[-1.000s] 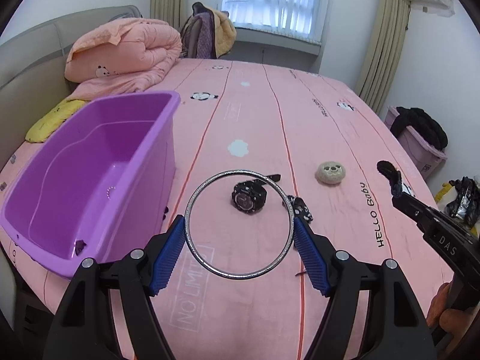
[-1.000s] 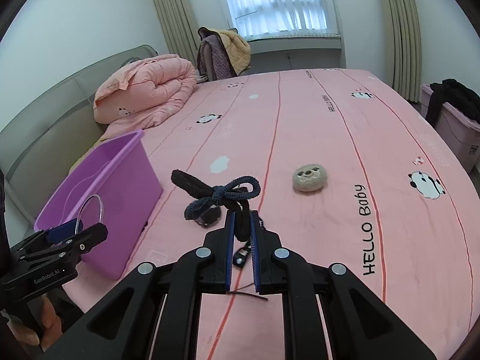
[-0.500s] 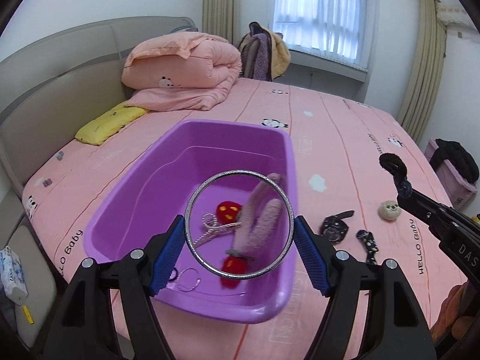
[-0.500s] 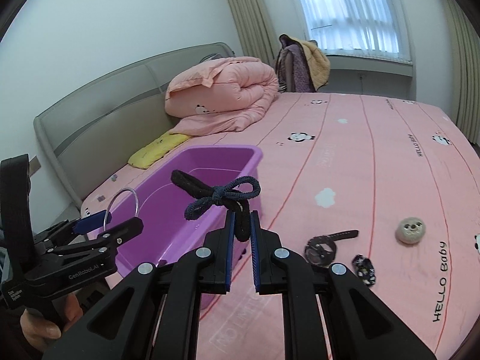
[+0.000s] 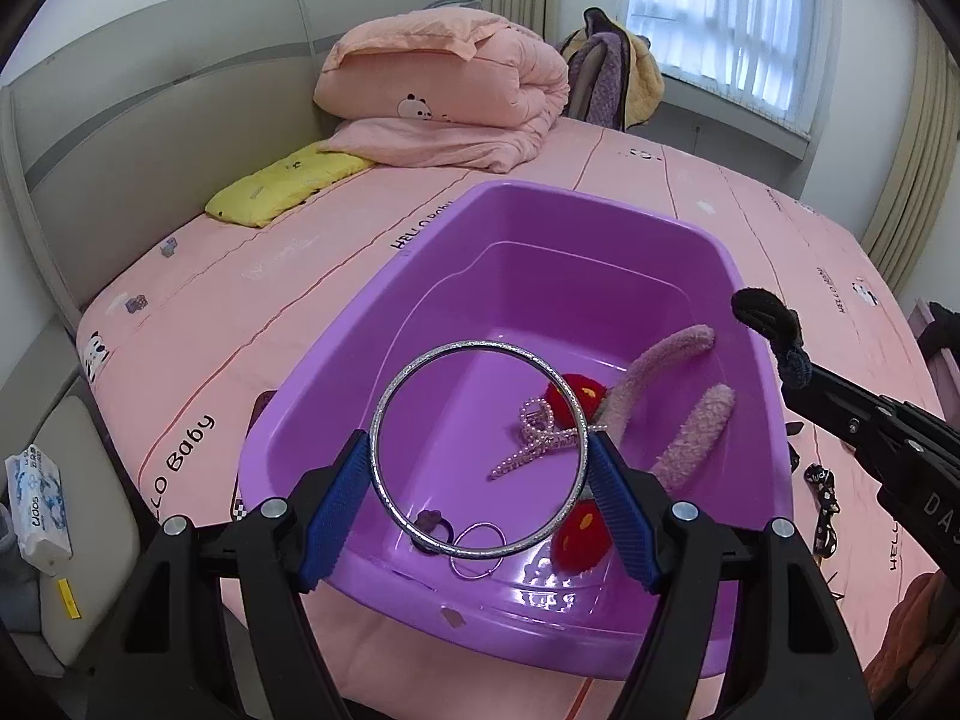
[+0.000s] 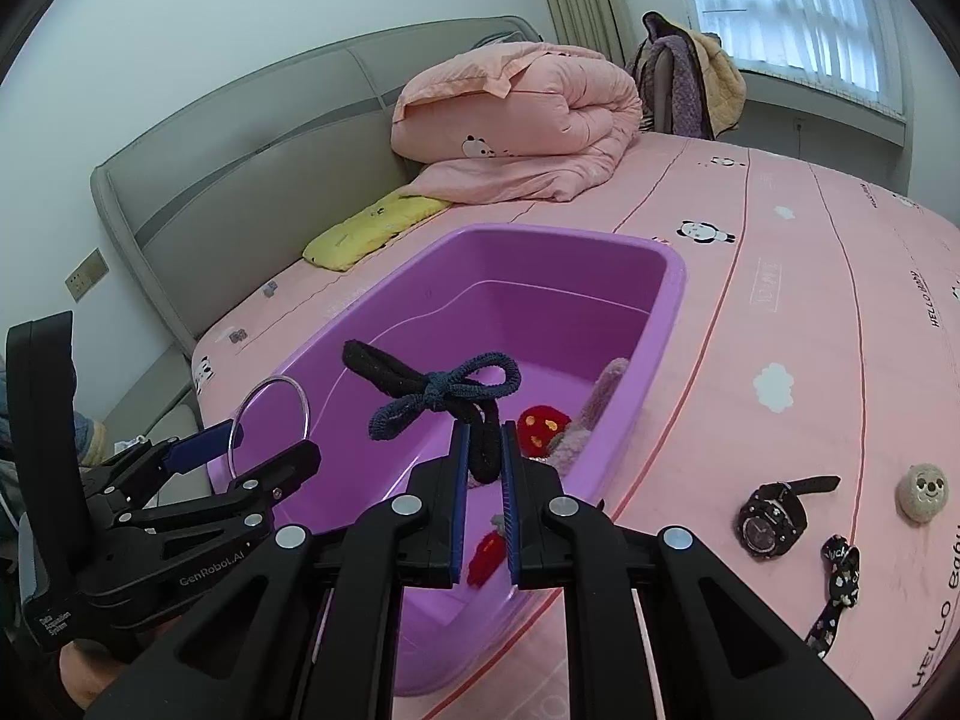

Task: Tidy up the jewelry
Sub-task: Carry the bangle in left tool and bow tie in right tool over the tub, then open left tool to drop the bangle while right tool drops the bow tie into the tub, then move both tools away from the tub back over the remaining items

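My left gripper (image 5: 477, 471) is shut on a silver bangle (image 5: 384, 420) and holds it above the near end of the purple tub (image 5: 420, 252). My right gripper (image 6: 483, 456) is shut on a dark knotted hair tie (image 6: 438, 390) above the tub's (image 6: 672, 300) right rim. Inside the tub lie a pink fuzzy headband (image 5: 690, 444), red pompom pieces (image 5: 579, 534), a pearl hair clip (image 5: 534, 444) and thin rings (image 5: 477, 546). A black watch (image 6: 771, 519), a dark ribbon bow (image 6: 837, 576) and a round beige plush charm (image 6: 921, 489) lie on the bed.
The tub sits on a pink bed sheet (image 6: 810, 312). A folded pink quilt (image 5: 444, 90) and a yellow pillow (image 5: 288, 180) lie by the grey headboard (image 5: 150, 96). A tissue pack (image 5: 36, 504) lies off the bed at the left.
Both grippers have swung left from over the watch to over the purple tub, each still holding its item. The tub's contents have come into view.
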Available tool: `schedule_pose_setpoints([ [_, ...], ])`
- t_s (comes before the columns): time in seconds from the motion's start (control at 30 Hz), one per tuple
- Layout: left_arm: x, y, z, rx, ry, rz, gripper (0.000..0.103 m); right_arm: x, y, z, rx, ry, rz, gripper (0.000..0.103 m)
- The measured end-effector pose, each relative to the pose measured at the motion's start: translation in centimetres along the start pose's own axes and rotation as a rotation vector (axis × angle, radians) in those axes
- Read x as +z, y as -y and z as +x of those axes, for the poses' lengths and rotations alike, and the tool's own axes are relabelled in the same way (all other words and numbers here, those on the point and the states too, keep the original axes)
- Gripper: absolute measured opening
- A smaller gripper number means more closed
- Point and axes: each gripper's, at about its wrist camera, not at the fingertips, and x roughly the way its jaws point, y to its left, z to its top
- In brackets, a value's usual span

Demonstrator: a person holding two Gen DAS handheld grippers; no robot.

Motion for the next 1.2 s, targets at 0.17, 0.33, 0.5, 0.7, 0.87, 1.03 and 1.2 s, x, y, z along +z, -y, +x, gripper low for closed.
schedule_pose_setpoints([
  [0.17, 0.0, -0.9, 1.2, 0.009, -0.028, -0.010, 0.070, 0.7, -0.8, 2.3, 0.000, -0.044, -0.006, 0.010],
  [0.33, 0.0, -1.4, 2.1, 0.020, -0.056, -0.025, 0.071, 1.0, -1.0, 3.8, -0.001, -0.076, -0.017, 0.013],
  [0.5, -0.4, -1.4, 2.9, 0.025, -0.092, -0.032, 0.078, 0.8, -1.1, 4.3, -0.042, -0.081, -0.028, 0.047],
  [0.7, -0.8, -1.1, 2.7, 0.053, -0.078, -0.021, 0.092, 0.7, -0.7, 4.2, -0.051, -0.077, -0.026, 0.048],
  [0.87, -0.9, -0.9, 2.3, 0.061, -0.069, -0.015, 0.092, 0.6, -0.5, 3.6, -0.045, -0.065, -0.014, 0.050],
  [1.03, -0.8, -1.2, 2.0, 0.055, -0.067, -0.034, 0.093, 0.6, -0.1, 2.7, -0.039, -0.047, -0.011, 0.051],
  [1.2, -0.6, -1.0, 1.1, 0.061, -0.047, -0.028, 0.093, 0.4, 0.2, 1.3, -0.032, -0.029, 0.004, 0.054],
])
